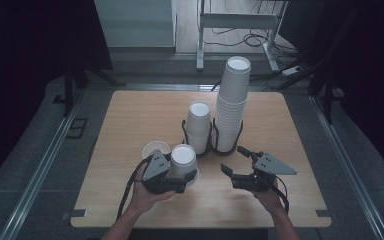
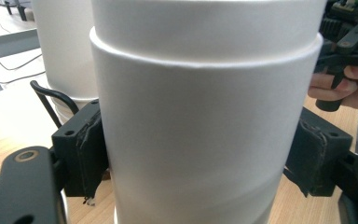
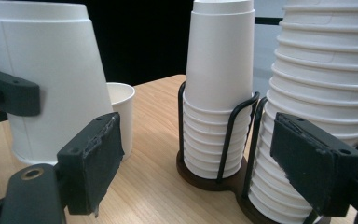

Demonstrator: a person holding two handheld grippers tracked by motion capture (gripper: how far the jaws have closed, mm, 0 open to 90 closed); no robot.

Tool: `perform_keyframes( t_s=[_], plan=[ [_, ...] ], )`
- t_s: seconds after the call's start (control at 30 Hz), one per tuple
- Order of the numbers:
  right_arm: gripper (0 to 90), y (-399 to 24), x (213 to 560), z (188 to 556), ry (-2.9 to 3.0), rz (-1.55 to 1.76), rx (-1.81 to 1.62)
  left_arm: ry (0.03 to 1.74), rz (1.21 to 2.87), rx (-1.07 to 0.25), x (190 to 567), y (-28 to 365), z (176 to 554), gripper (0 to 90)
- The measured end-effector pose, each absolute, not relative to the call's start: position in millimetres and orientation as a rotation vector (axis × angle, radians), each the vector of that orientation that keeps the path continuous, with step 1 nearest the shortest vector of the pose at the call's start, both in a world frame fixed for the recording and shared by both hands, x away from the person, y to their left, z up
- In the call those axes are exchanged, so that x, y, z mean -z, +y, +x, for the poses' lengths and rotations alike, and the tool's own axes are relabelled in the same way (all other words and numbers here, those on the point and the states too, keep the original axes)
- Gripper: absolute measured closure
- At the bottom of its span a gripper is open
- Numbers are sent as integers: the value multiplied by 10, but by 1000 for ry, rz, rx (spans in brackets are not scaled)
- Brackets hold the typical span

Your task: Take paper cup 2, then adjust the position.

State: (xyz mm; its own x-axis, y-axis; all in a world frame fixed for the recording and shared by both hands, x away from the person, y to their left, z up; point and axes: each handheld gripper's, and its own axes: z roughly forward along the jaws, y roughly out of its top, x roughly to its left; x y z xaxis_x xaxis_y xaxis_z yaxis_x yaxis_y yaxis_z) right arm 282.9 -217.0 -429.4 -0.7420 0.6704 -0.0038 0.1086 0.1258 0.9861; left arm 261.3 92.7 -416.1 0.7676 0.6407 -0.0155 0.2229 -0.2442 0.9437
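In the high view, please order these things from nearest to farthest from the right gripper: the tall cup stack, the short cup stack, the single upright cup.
From the right gripper:
1. Tall cup stack, just behind it.
2. Short cup stack, behind, more left.
3. Single upright cup, far left, beyond the left gripper.

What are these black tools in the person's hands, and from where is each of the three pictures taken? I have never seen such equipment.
They are hand-held grippers, each with two black jaws that a person squeezes shut. The high view looks down on the wooden table from above. The other two pictures come from small cameras riding on each gripper and looking along its jaws.

On the table stands a wire cup holder with a short stack of upside-down paper cups and a tall stack. One upright paper cup stands alone.

The left gripper is shut on an upside-down paper cup. The right gripper holds nothing; its jaws stand apart near the holder.
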Motion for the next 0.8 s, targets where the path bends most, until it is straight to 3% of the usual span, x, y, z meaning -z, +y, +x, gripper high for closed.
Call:
perform_keyframes(
  t_s=[0.8],
  plan=[
    [161,-2089,4025,2635,1971,669,-1803,648,1895,-477,4292,637,2615,183]
  ],
)
